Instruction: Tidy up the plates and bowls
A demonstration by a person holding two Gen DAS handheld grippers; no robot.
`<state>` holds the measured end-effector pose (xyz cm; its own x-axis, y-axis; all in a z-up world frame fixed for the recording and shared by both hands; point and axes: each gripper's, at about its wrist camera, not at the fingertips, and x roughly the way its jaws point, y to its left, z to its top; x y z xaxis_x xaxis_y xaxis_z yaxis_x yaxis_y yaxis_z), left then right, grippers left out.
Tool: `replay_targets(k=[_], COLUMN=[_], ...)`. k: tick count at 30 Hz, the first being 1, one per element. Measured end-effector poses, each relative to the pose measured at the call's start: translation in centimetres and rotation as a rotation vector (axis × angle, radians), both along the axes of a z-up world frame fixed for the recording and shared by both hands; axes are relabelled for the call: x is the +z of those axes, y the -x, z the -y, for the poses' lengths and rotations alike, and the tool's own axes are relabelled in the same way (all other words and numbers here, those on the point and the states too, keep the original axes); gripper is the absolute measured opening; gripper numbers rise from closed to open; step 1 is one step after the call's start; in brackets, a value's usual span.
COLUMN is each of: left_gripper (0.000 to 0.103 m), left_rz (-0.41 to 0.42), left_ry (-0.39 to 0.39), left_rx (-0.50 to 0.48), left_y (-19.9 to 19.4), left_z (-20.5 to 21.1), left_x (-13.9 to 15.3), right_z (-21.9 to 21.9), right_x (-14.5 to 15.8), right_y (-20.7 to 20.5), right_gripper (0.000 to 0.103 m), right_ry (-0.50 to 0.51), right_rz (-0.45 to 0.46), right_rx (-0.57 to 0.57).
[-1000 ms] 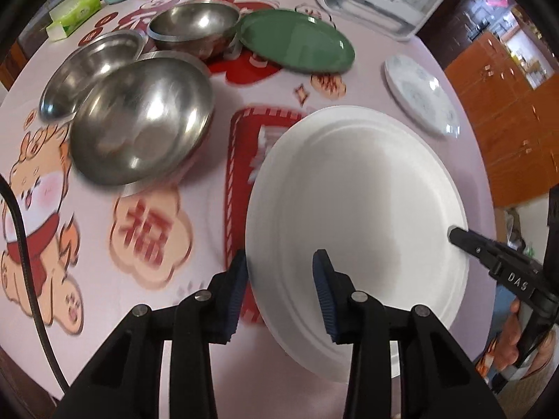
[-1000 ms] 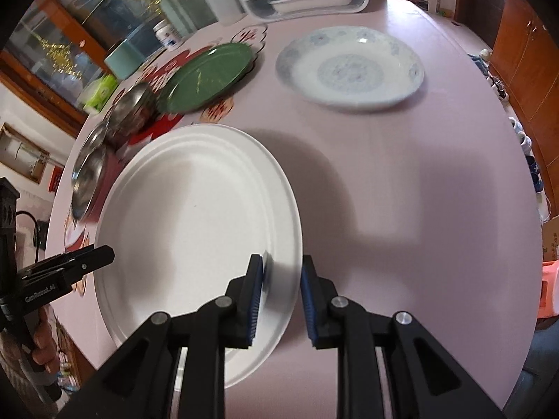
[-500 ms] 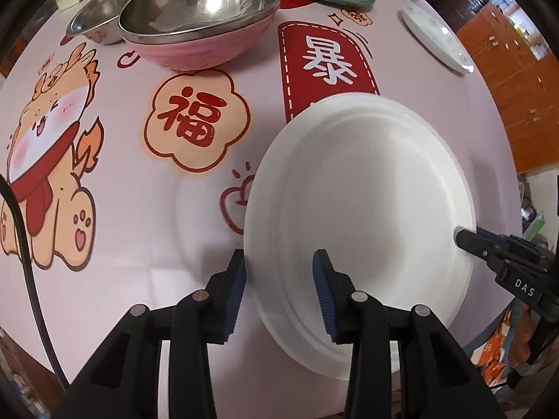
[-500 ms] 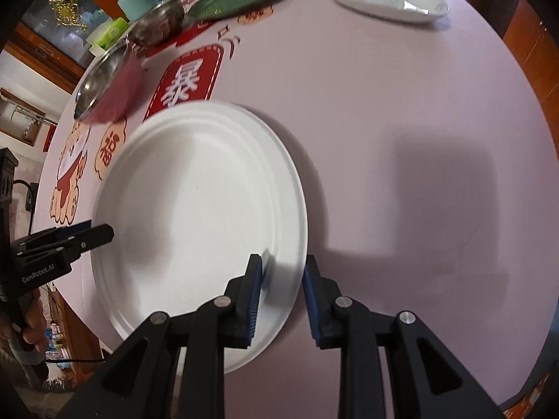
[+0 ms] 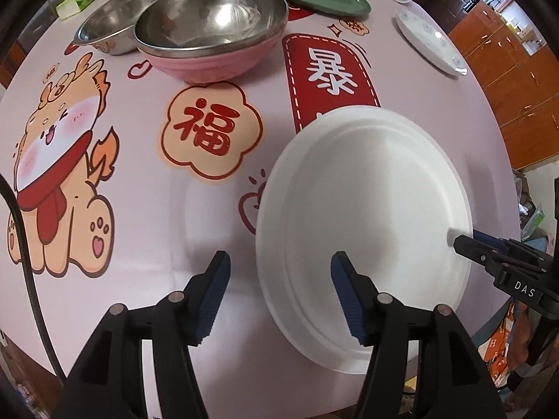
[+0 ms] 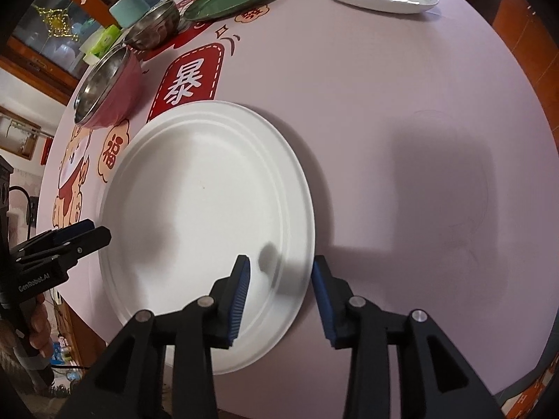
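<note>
The white plate lies flat on the counter, its rim between each gripper's fingers. Left gripper and right gripper are opening, pads clear, apparently releasing it there.

A round table with a pink printed cloth fills the room's middle. Wooden cabinets stand on one side, a glass-fronted cabinet on the other.
</note>
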<state>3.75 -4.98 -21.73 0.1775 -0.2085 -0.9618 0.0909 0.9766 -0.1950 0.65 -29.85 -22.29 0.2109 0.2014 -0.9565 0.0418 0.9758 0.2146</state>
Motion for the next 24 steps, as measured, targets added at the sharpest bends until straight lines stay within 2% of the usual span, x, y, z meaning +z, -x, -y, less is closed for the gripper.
replay_targets(k=[7,16,18,21,24], left_gripper=[0.059,0.059,0.059,0.059,0.059], left_rz=[0.063,0.134,0.133,0.124,0.146], left_ry=[0.006,0.021,0.025,0.022,0.009], left_rx=[0.016,-0.006,-0.02,-0.05,-0.087], left_y=[0.6,1.0,1.0,1.0,1.4], left_z=[-1.1,-1.0,-0.9,-0.4,0.2], left_x=[2.2,5.7,5.9,6.0,6.8], right_z=[0.3,-0.5,-0.4,-0.1,-0.4], right_x=[1.8,5.7,6.0,5.7,6.1], right_y=[0.4,1.8,2.0,1.9,2.2], right_gripper=[0.037,0.037,0.037,0.037,0.037], right_ry=[0.017,0.028,0.018,-0.046,-0.053], right_rz=[0.053,0.2,0.2,0.143,0.135], right_rx=[-0.052,-0.088,-0.1,-0.09,-0.078])
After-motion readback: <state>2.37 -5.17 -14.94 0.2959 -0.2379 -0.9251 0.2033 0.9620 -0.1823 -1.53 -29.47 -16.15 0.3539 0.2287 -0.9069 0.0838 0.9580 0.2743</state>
